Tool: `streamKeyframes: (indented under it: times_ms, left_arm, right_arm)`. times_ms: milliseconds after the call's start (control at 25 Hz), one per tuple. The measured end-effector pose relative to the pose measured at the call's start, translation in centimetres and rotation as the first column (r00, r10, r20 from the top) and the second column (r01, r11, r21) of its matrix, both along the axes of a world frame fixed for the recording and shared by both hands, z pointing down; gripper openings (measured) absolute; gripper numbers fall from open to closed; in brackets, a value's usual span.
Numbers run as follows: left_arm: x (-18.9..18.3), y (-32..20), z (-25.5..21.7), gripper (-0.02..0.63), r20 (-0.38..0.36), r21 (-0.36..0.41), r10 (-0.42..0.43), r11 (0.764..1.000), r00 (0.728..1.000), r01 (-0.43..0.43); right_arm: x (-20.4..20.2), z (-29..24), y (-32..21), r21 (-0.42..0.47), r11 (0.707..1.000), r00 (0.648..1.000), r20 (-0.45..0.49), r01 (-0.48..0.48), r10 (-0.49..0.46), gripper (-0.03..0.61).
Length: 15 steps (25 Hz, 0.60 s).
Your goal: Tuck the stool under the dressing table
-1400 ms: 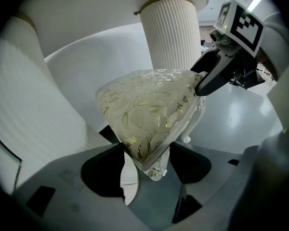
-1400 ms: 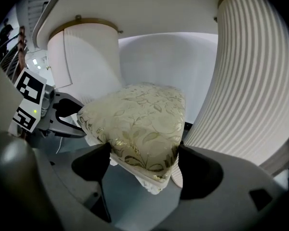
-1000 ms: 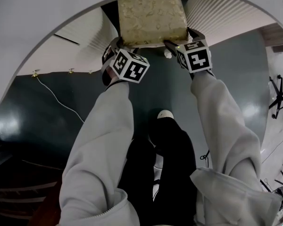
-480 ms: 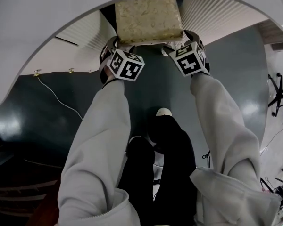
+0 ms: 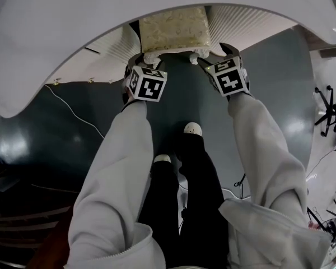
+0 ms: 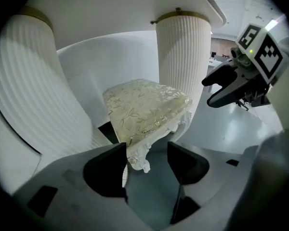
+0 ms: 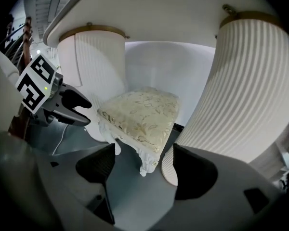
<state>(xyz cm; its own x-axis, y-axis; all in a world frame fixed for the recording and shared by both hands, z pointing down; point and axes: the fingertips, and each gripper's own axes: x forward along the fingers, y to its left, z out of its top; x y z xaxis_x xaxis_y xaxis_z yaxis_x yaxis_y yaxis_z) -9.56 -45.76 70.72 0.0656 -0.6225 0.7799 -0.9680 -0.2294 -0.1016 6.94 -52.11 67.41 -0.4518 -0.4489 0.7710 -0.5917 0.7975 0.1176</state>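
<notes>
A dark grey floor [image 5: 269, 94] is spanned by the curved white top of the dressing table [image 5: 73, 32]. Under it the stool [image 5: 173, 29], cream-cushioned on carved white legs, is seen tucked between two fluted pedestals [image 6: 183, 61]. The left gripper [image 5: 141, 63] and right gripper [image 5: 217, 58] are held out on grey-sleeved arms, pointed downward just before the stool's front corners, their jaws just closed a little yet apart, a stool leg showing unpressed in each gap.

No legible text, labels, brands or numbers anywhere.
</notes>
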Motion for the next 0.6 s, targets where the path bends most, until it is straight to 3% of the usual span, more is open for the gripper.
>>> streamKeyframes:
  times_ms: [120,360,600]
  left_arm:
    - [0.2,1.4,-1.6,0.186,0.014,-0.007,0.013,1.0,1.0,-0.012]
    - [0.5,3.6,-4.6,0.113,-0.037,-0.046,-0.003,0.999,0.999,0.001]
    - [2.4,4.2,-8.5,0.061,-0.119,-0.016,-0.026,1.0,0.993,0.024]
  right_arm:
    - [0.4,-1.3,1.4,0.015,1.0,1.0,-0.006,0.002,-0.002,0.37]
    - [0.8,-4.4,3.3,-0.006,0.999,0.998,0.044,-0.039,0.039,0.293]
    - [1.1,-7.0,4.9,-0.039,0.994,0.985,0.13,-0.107,0.111,0.228]
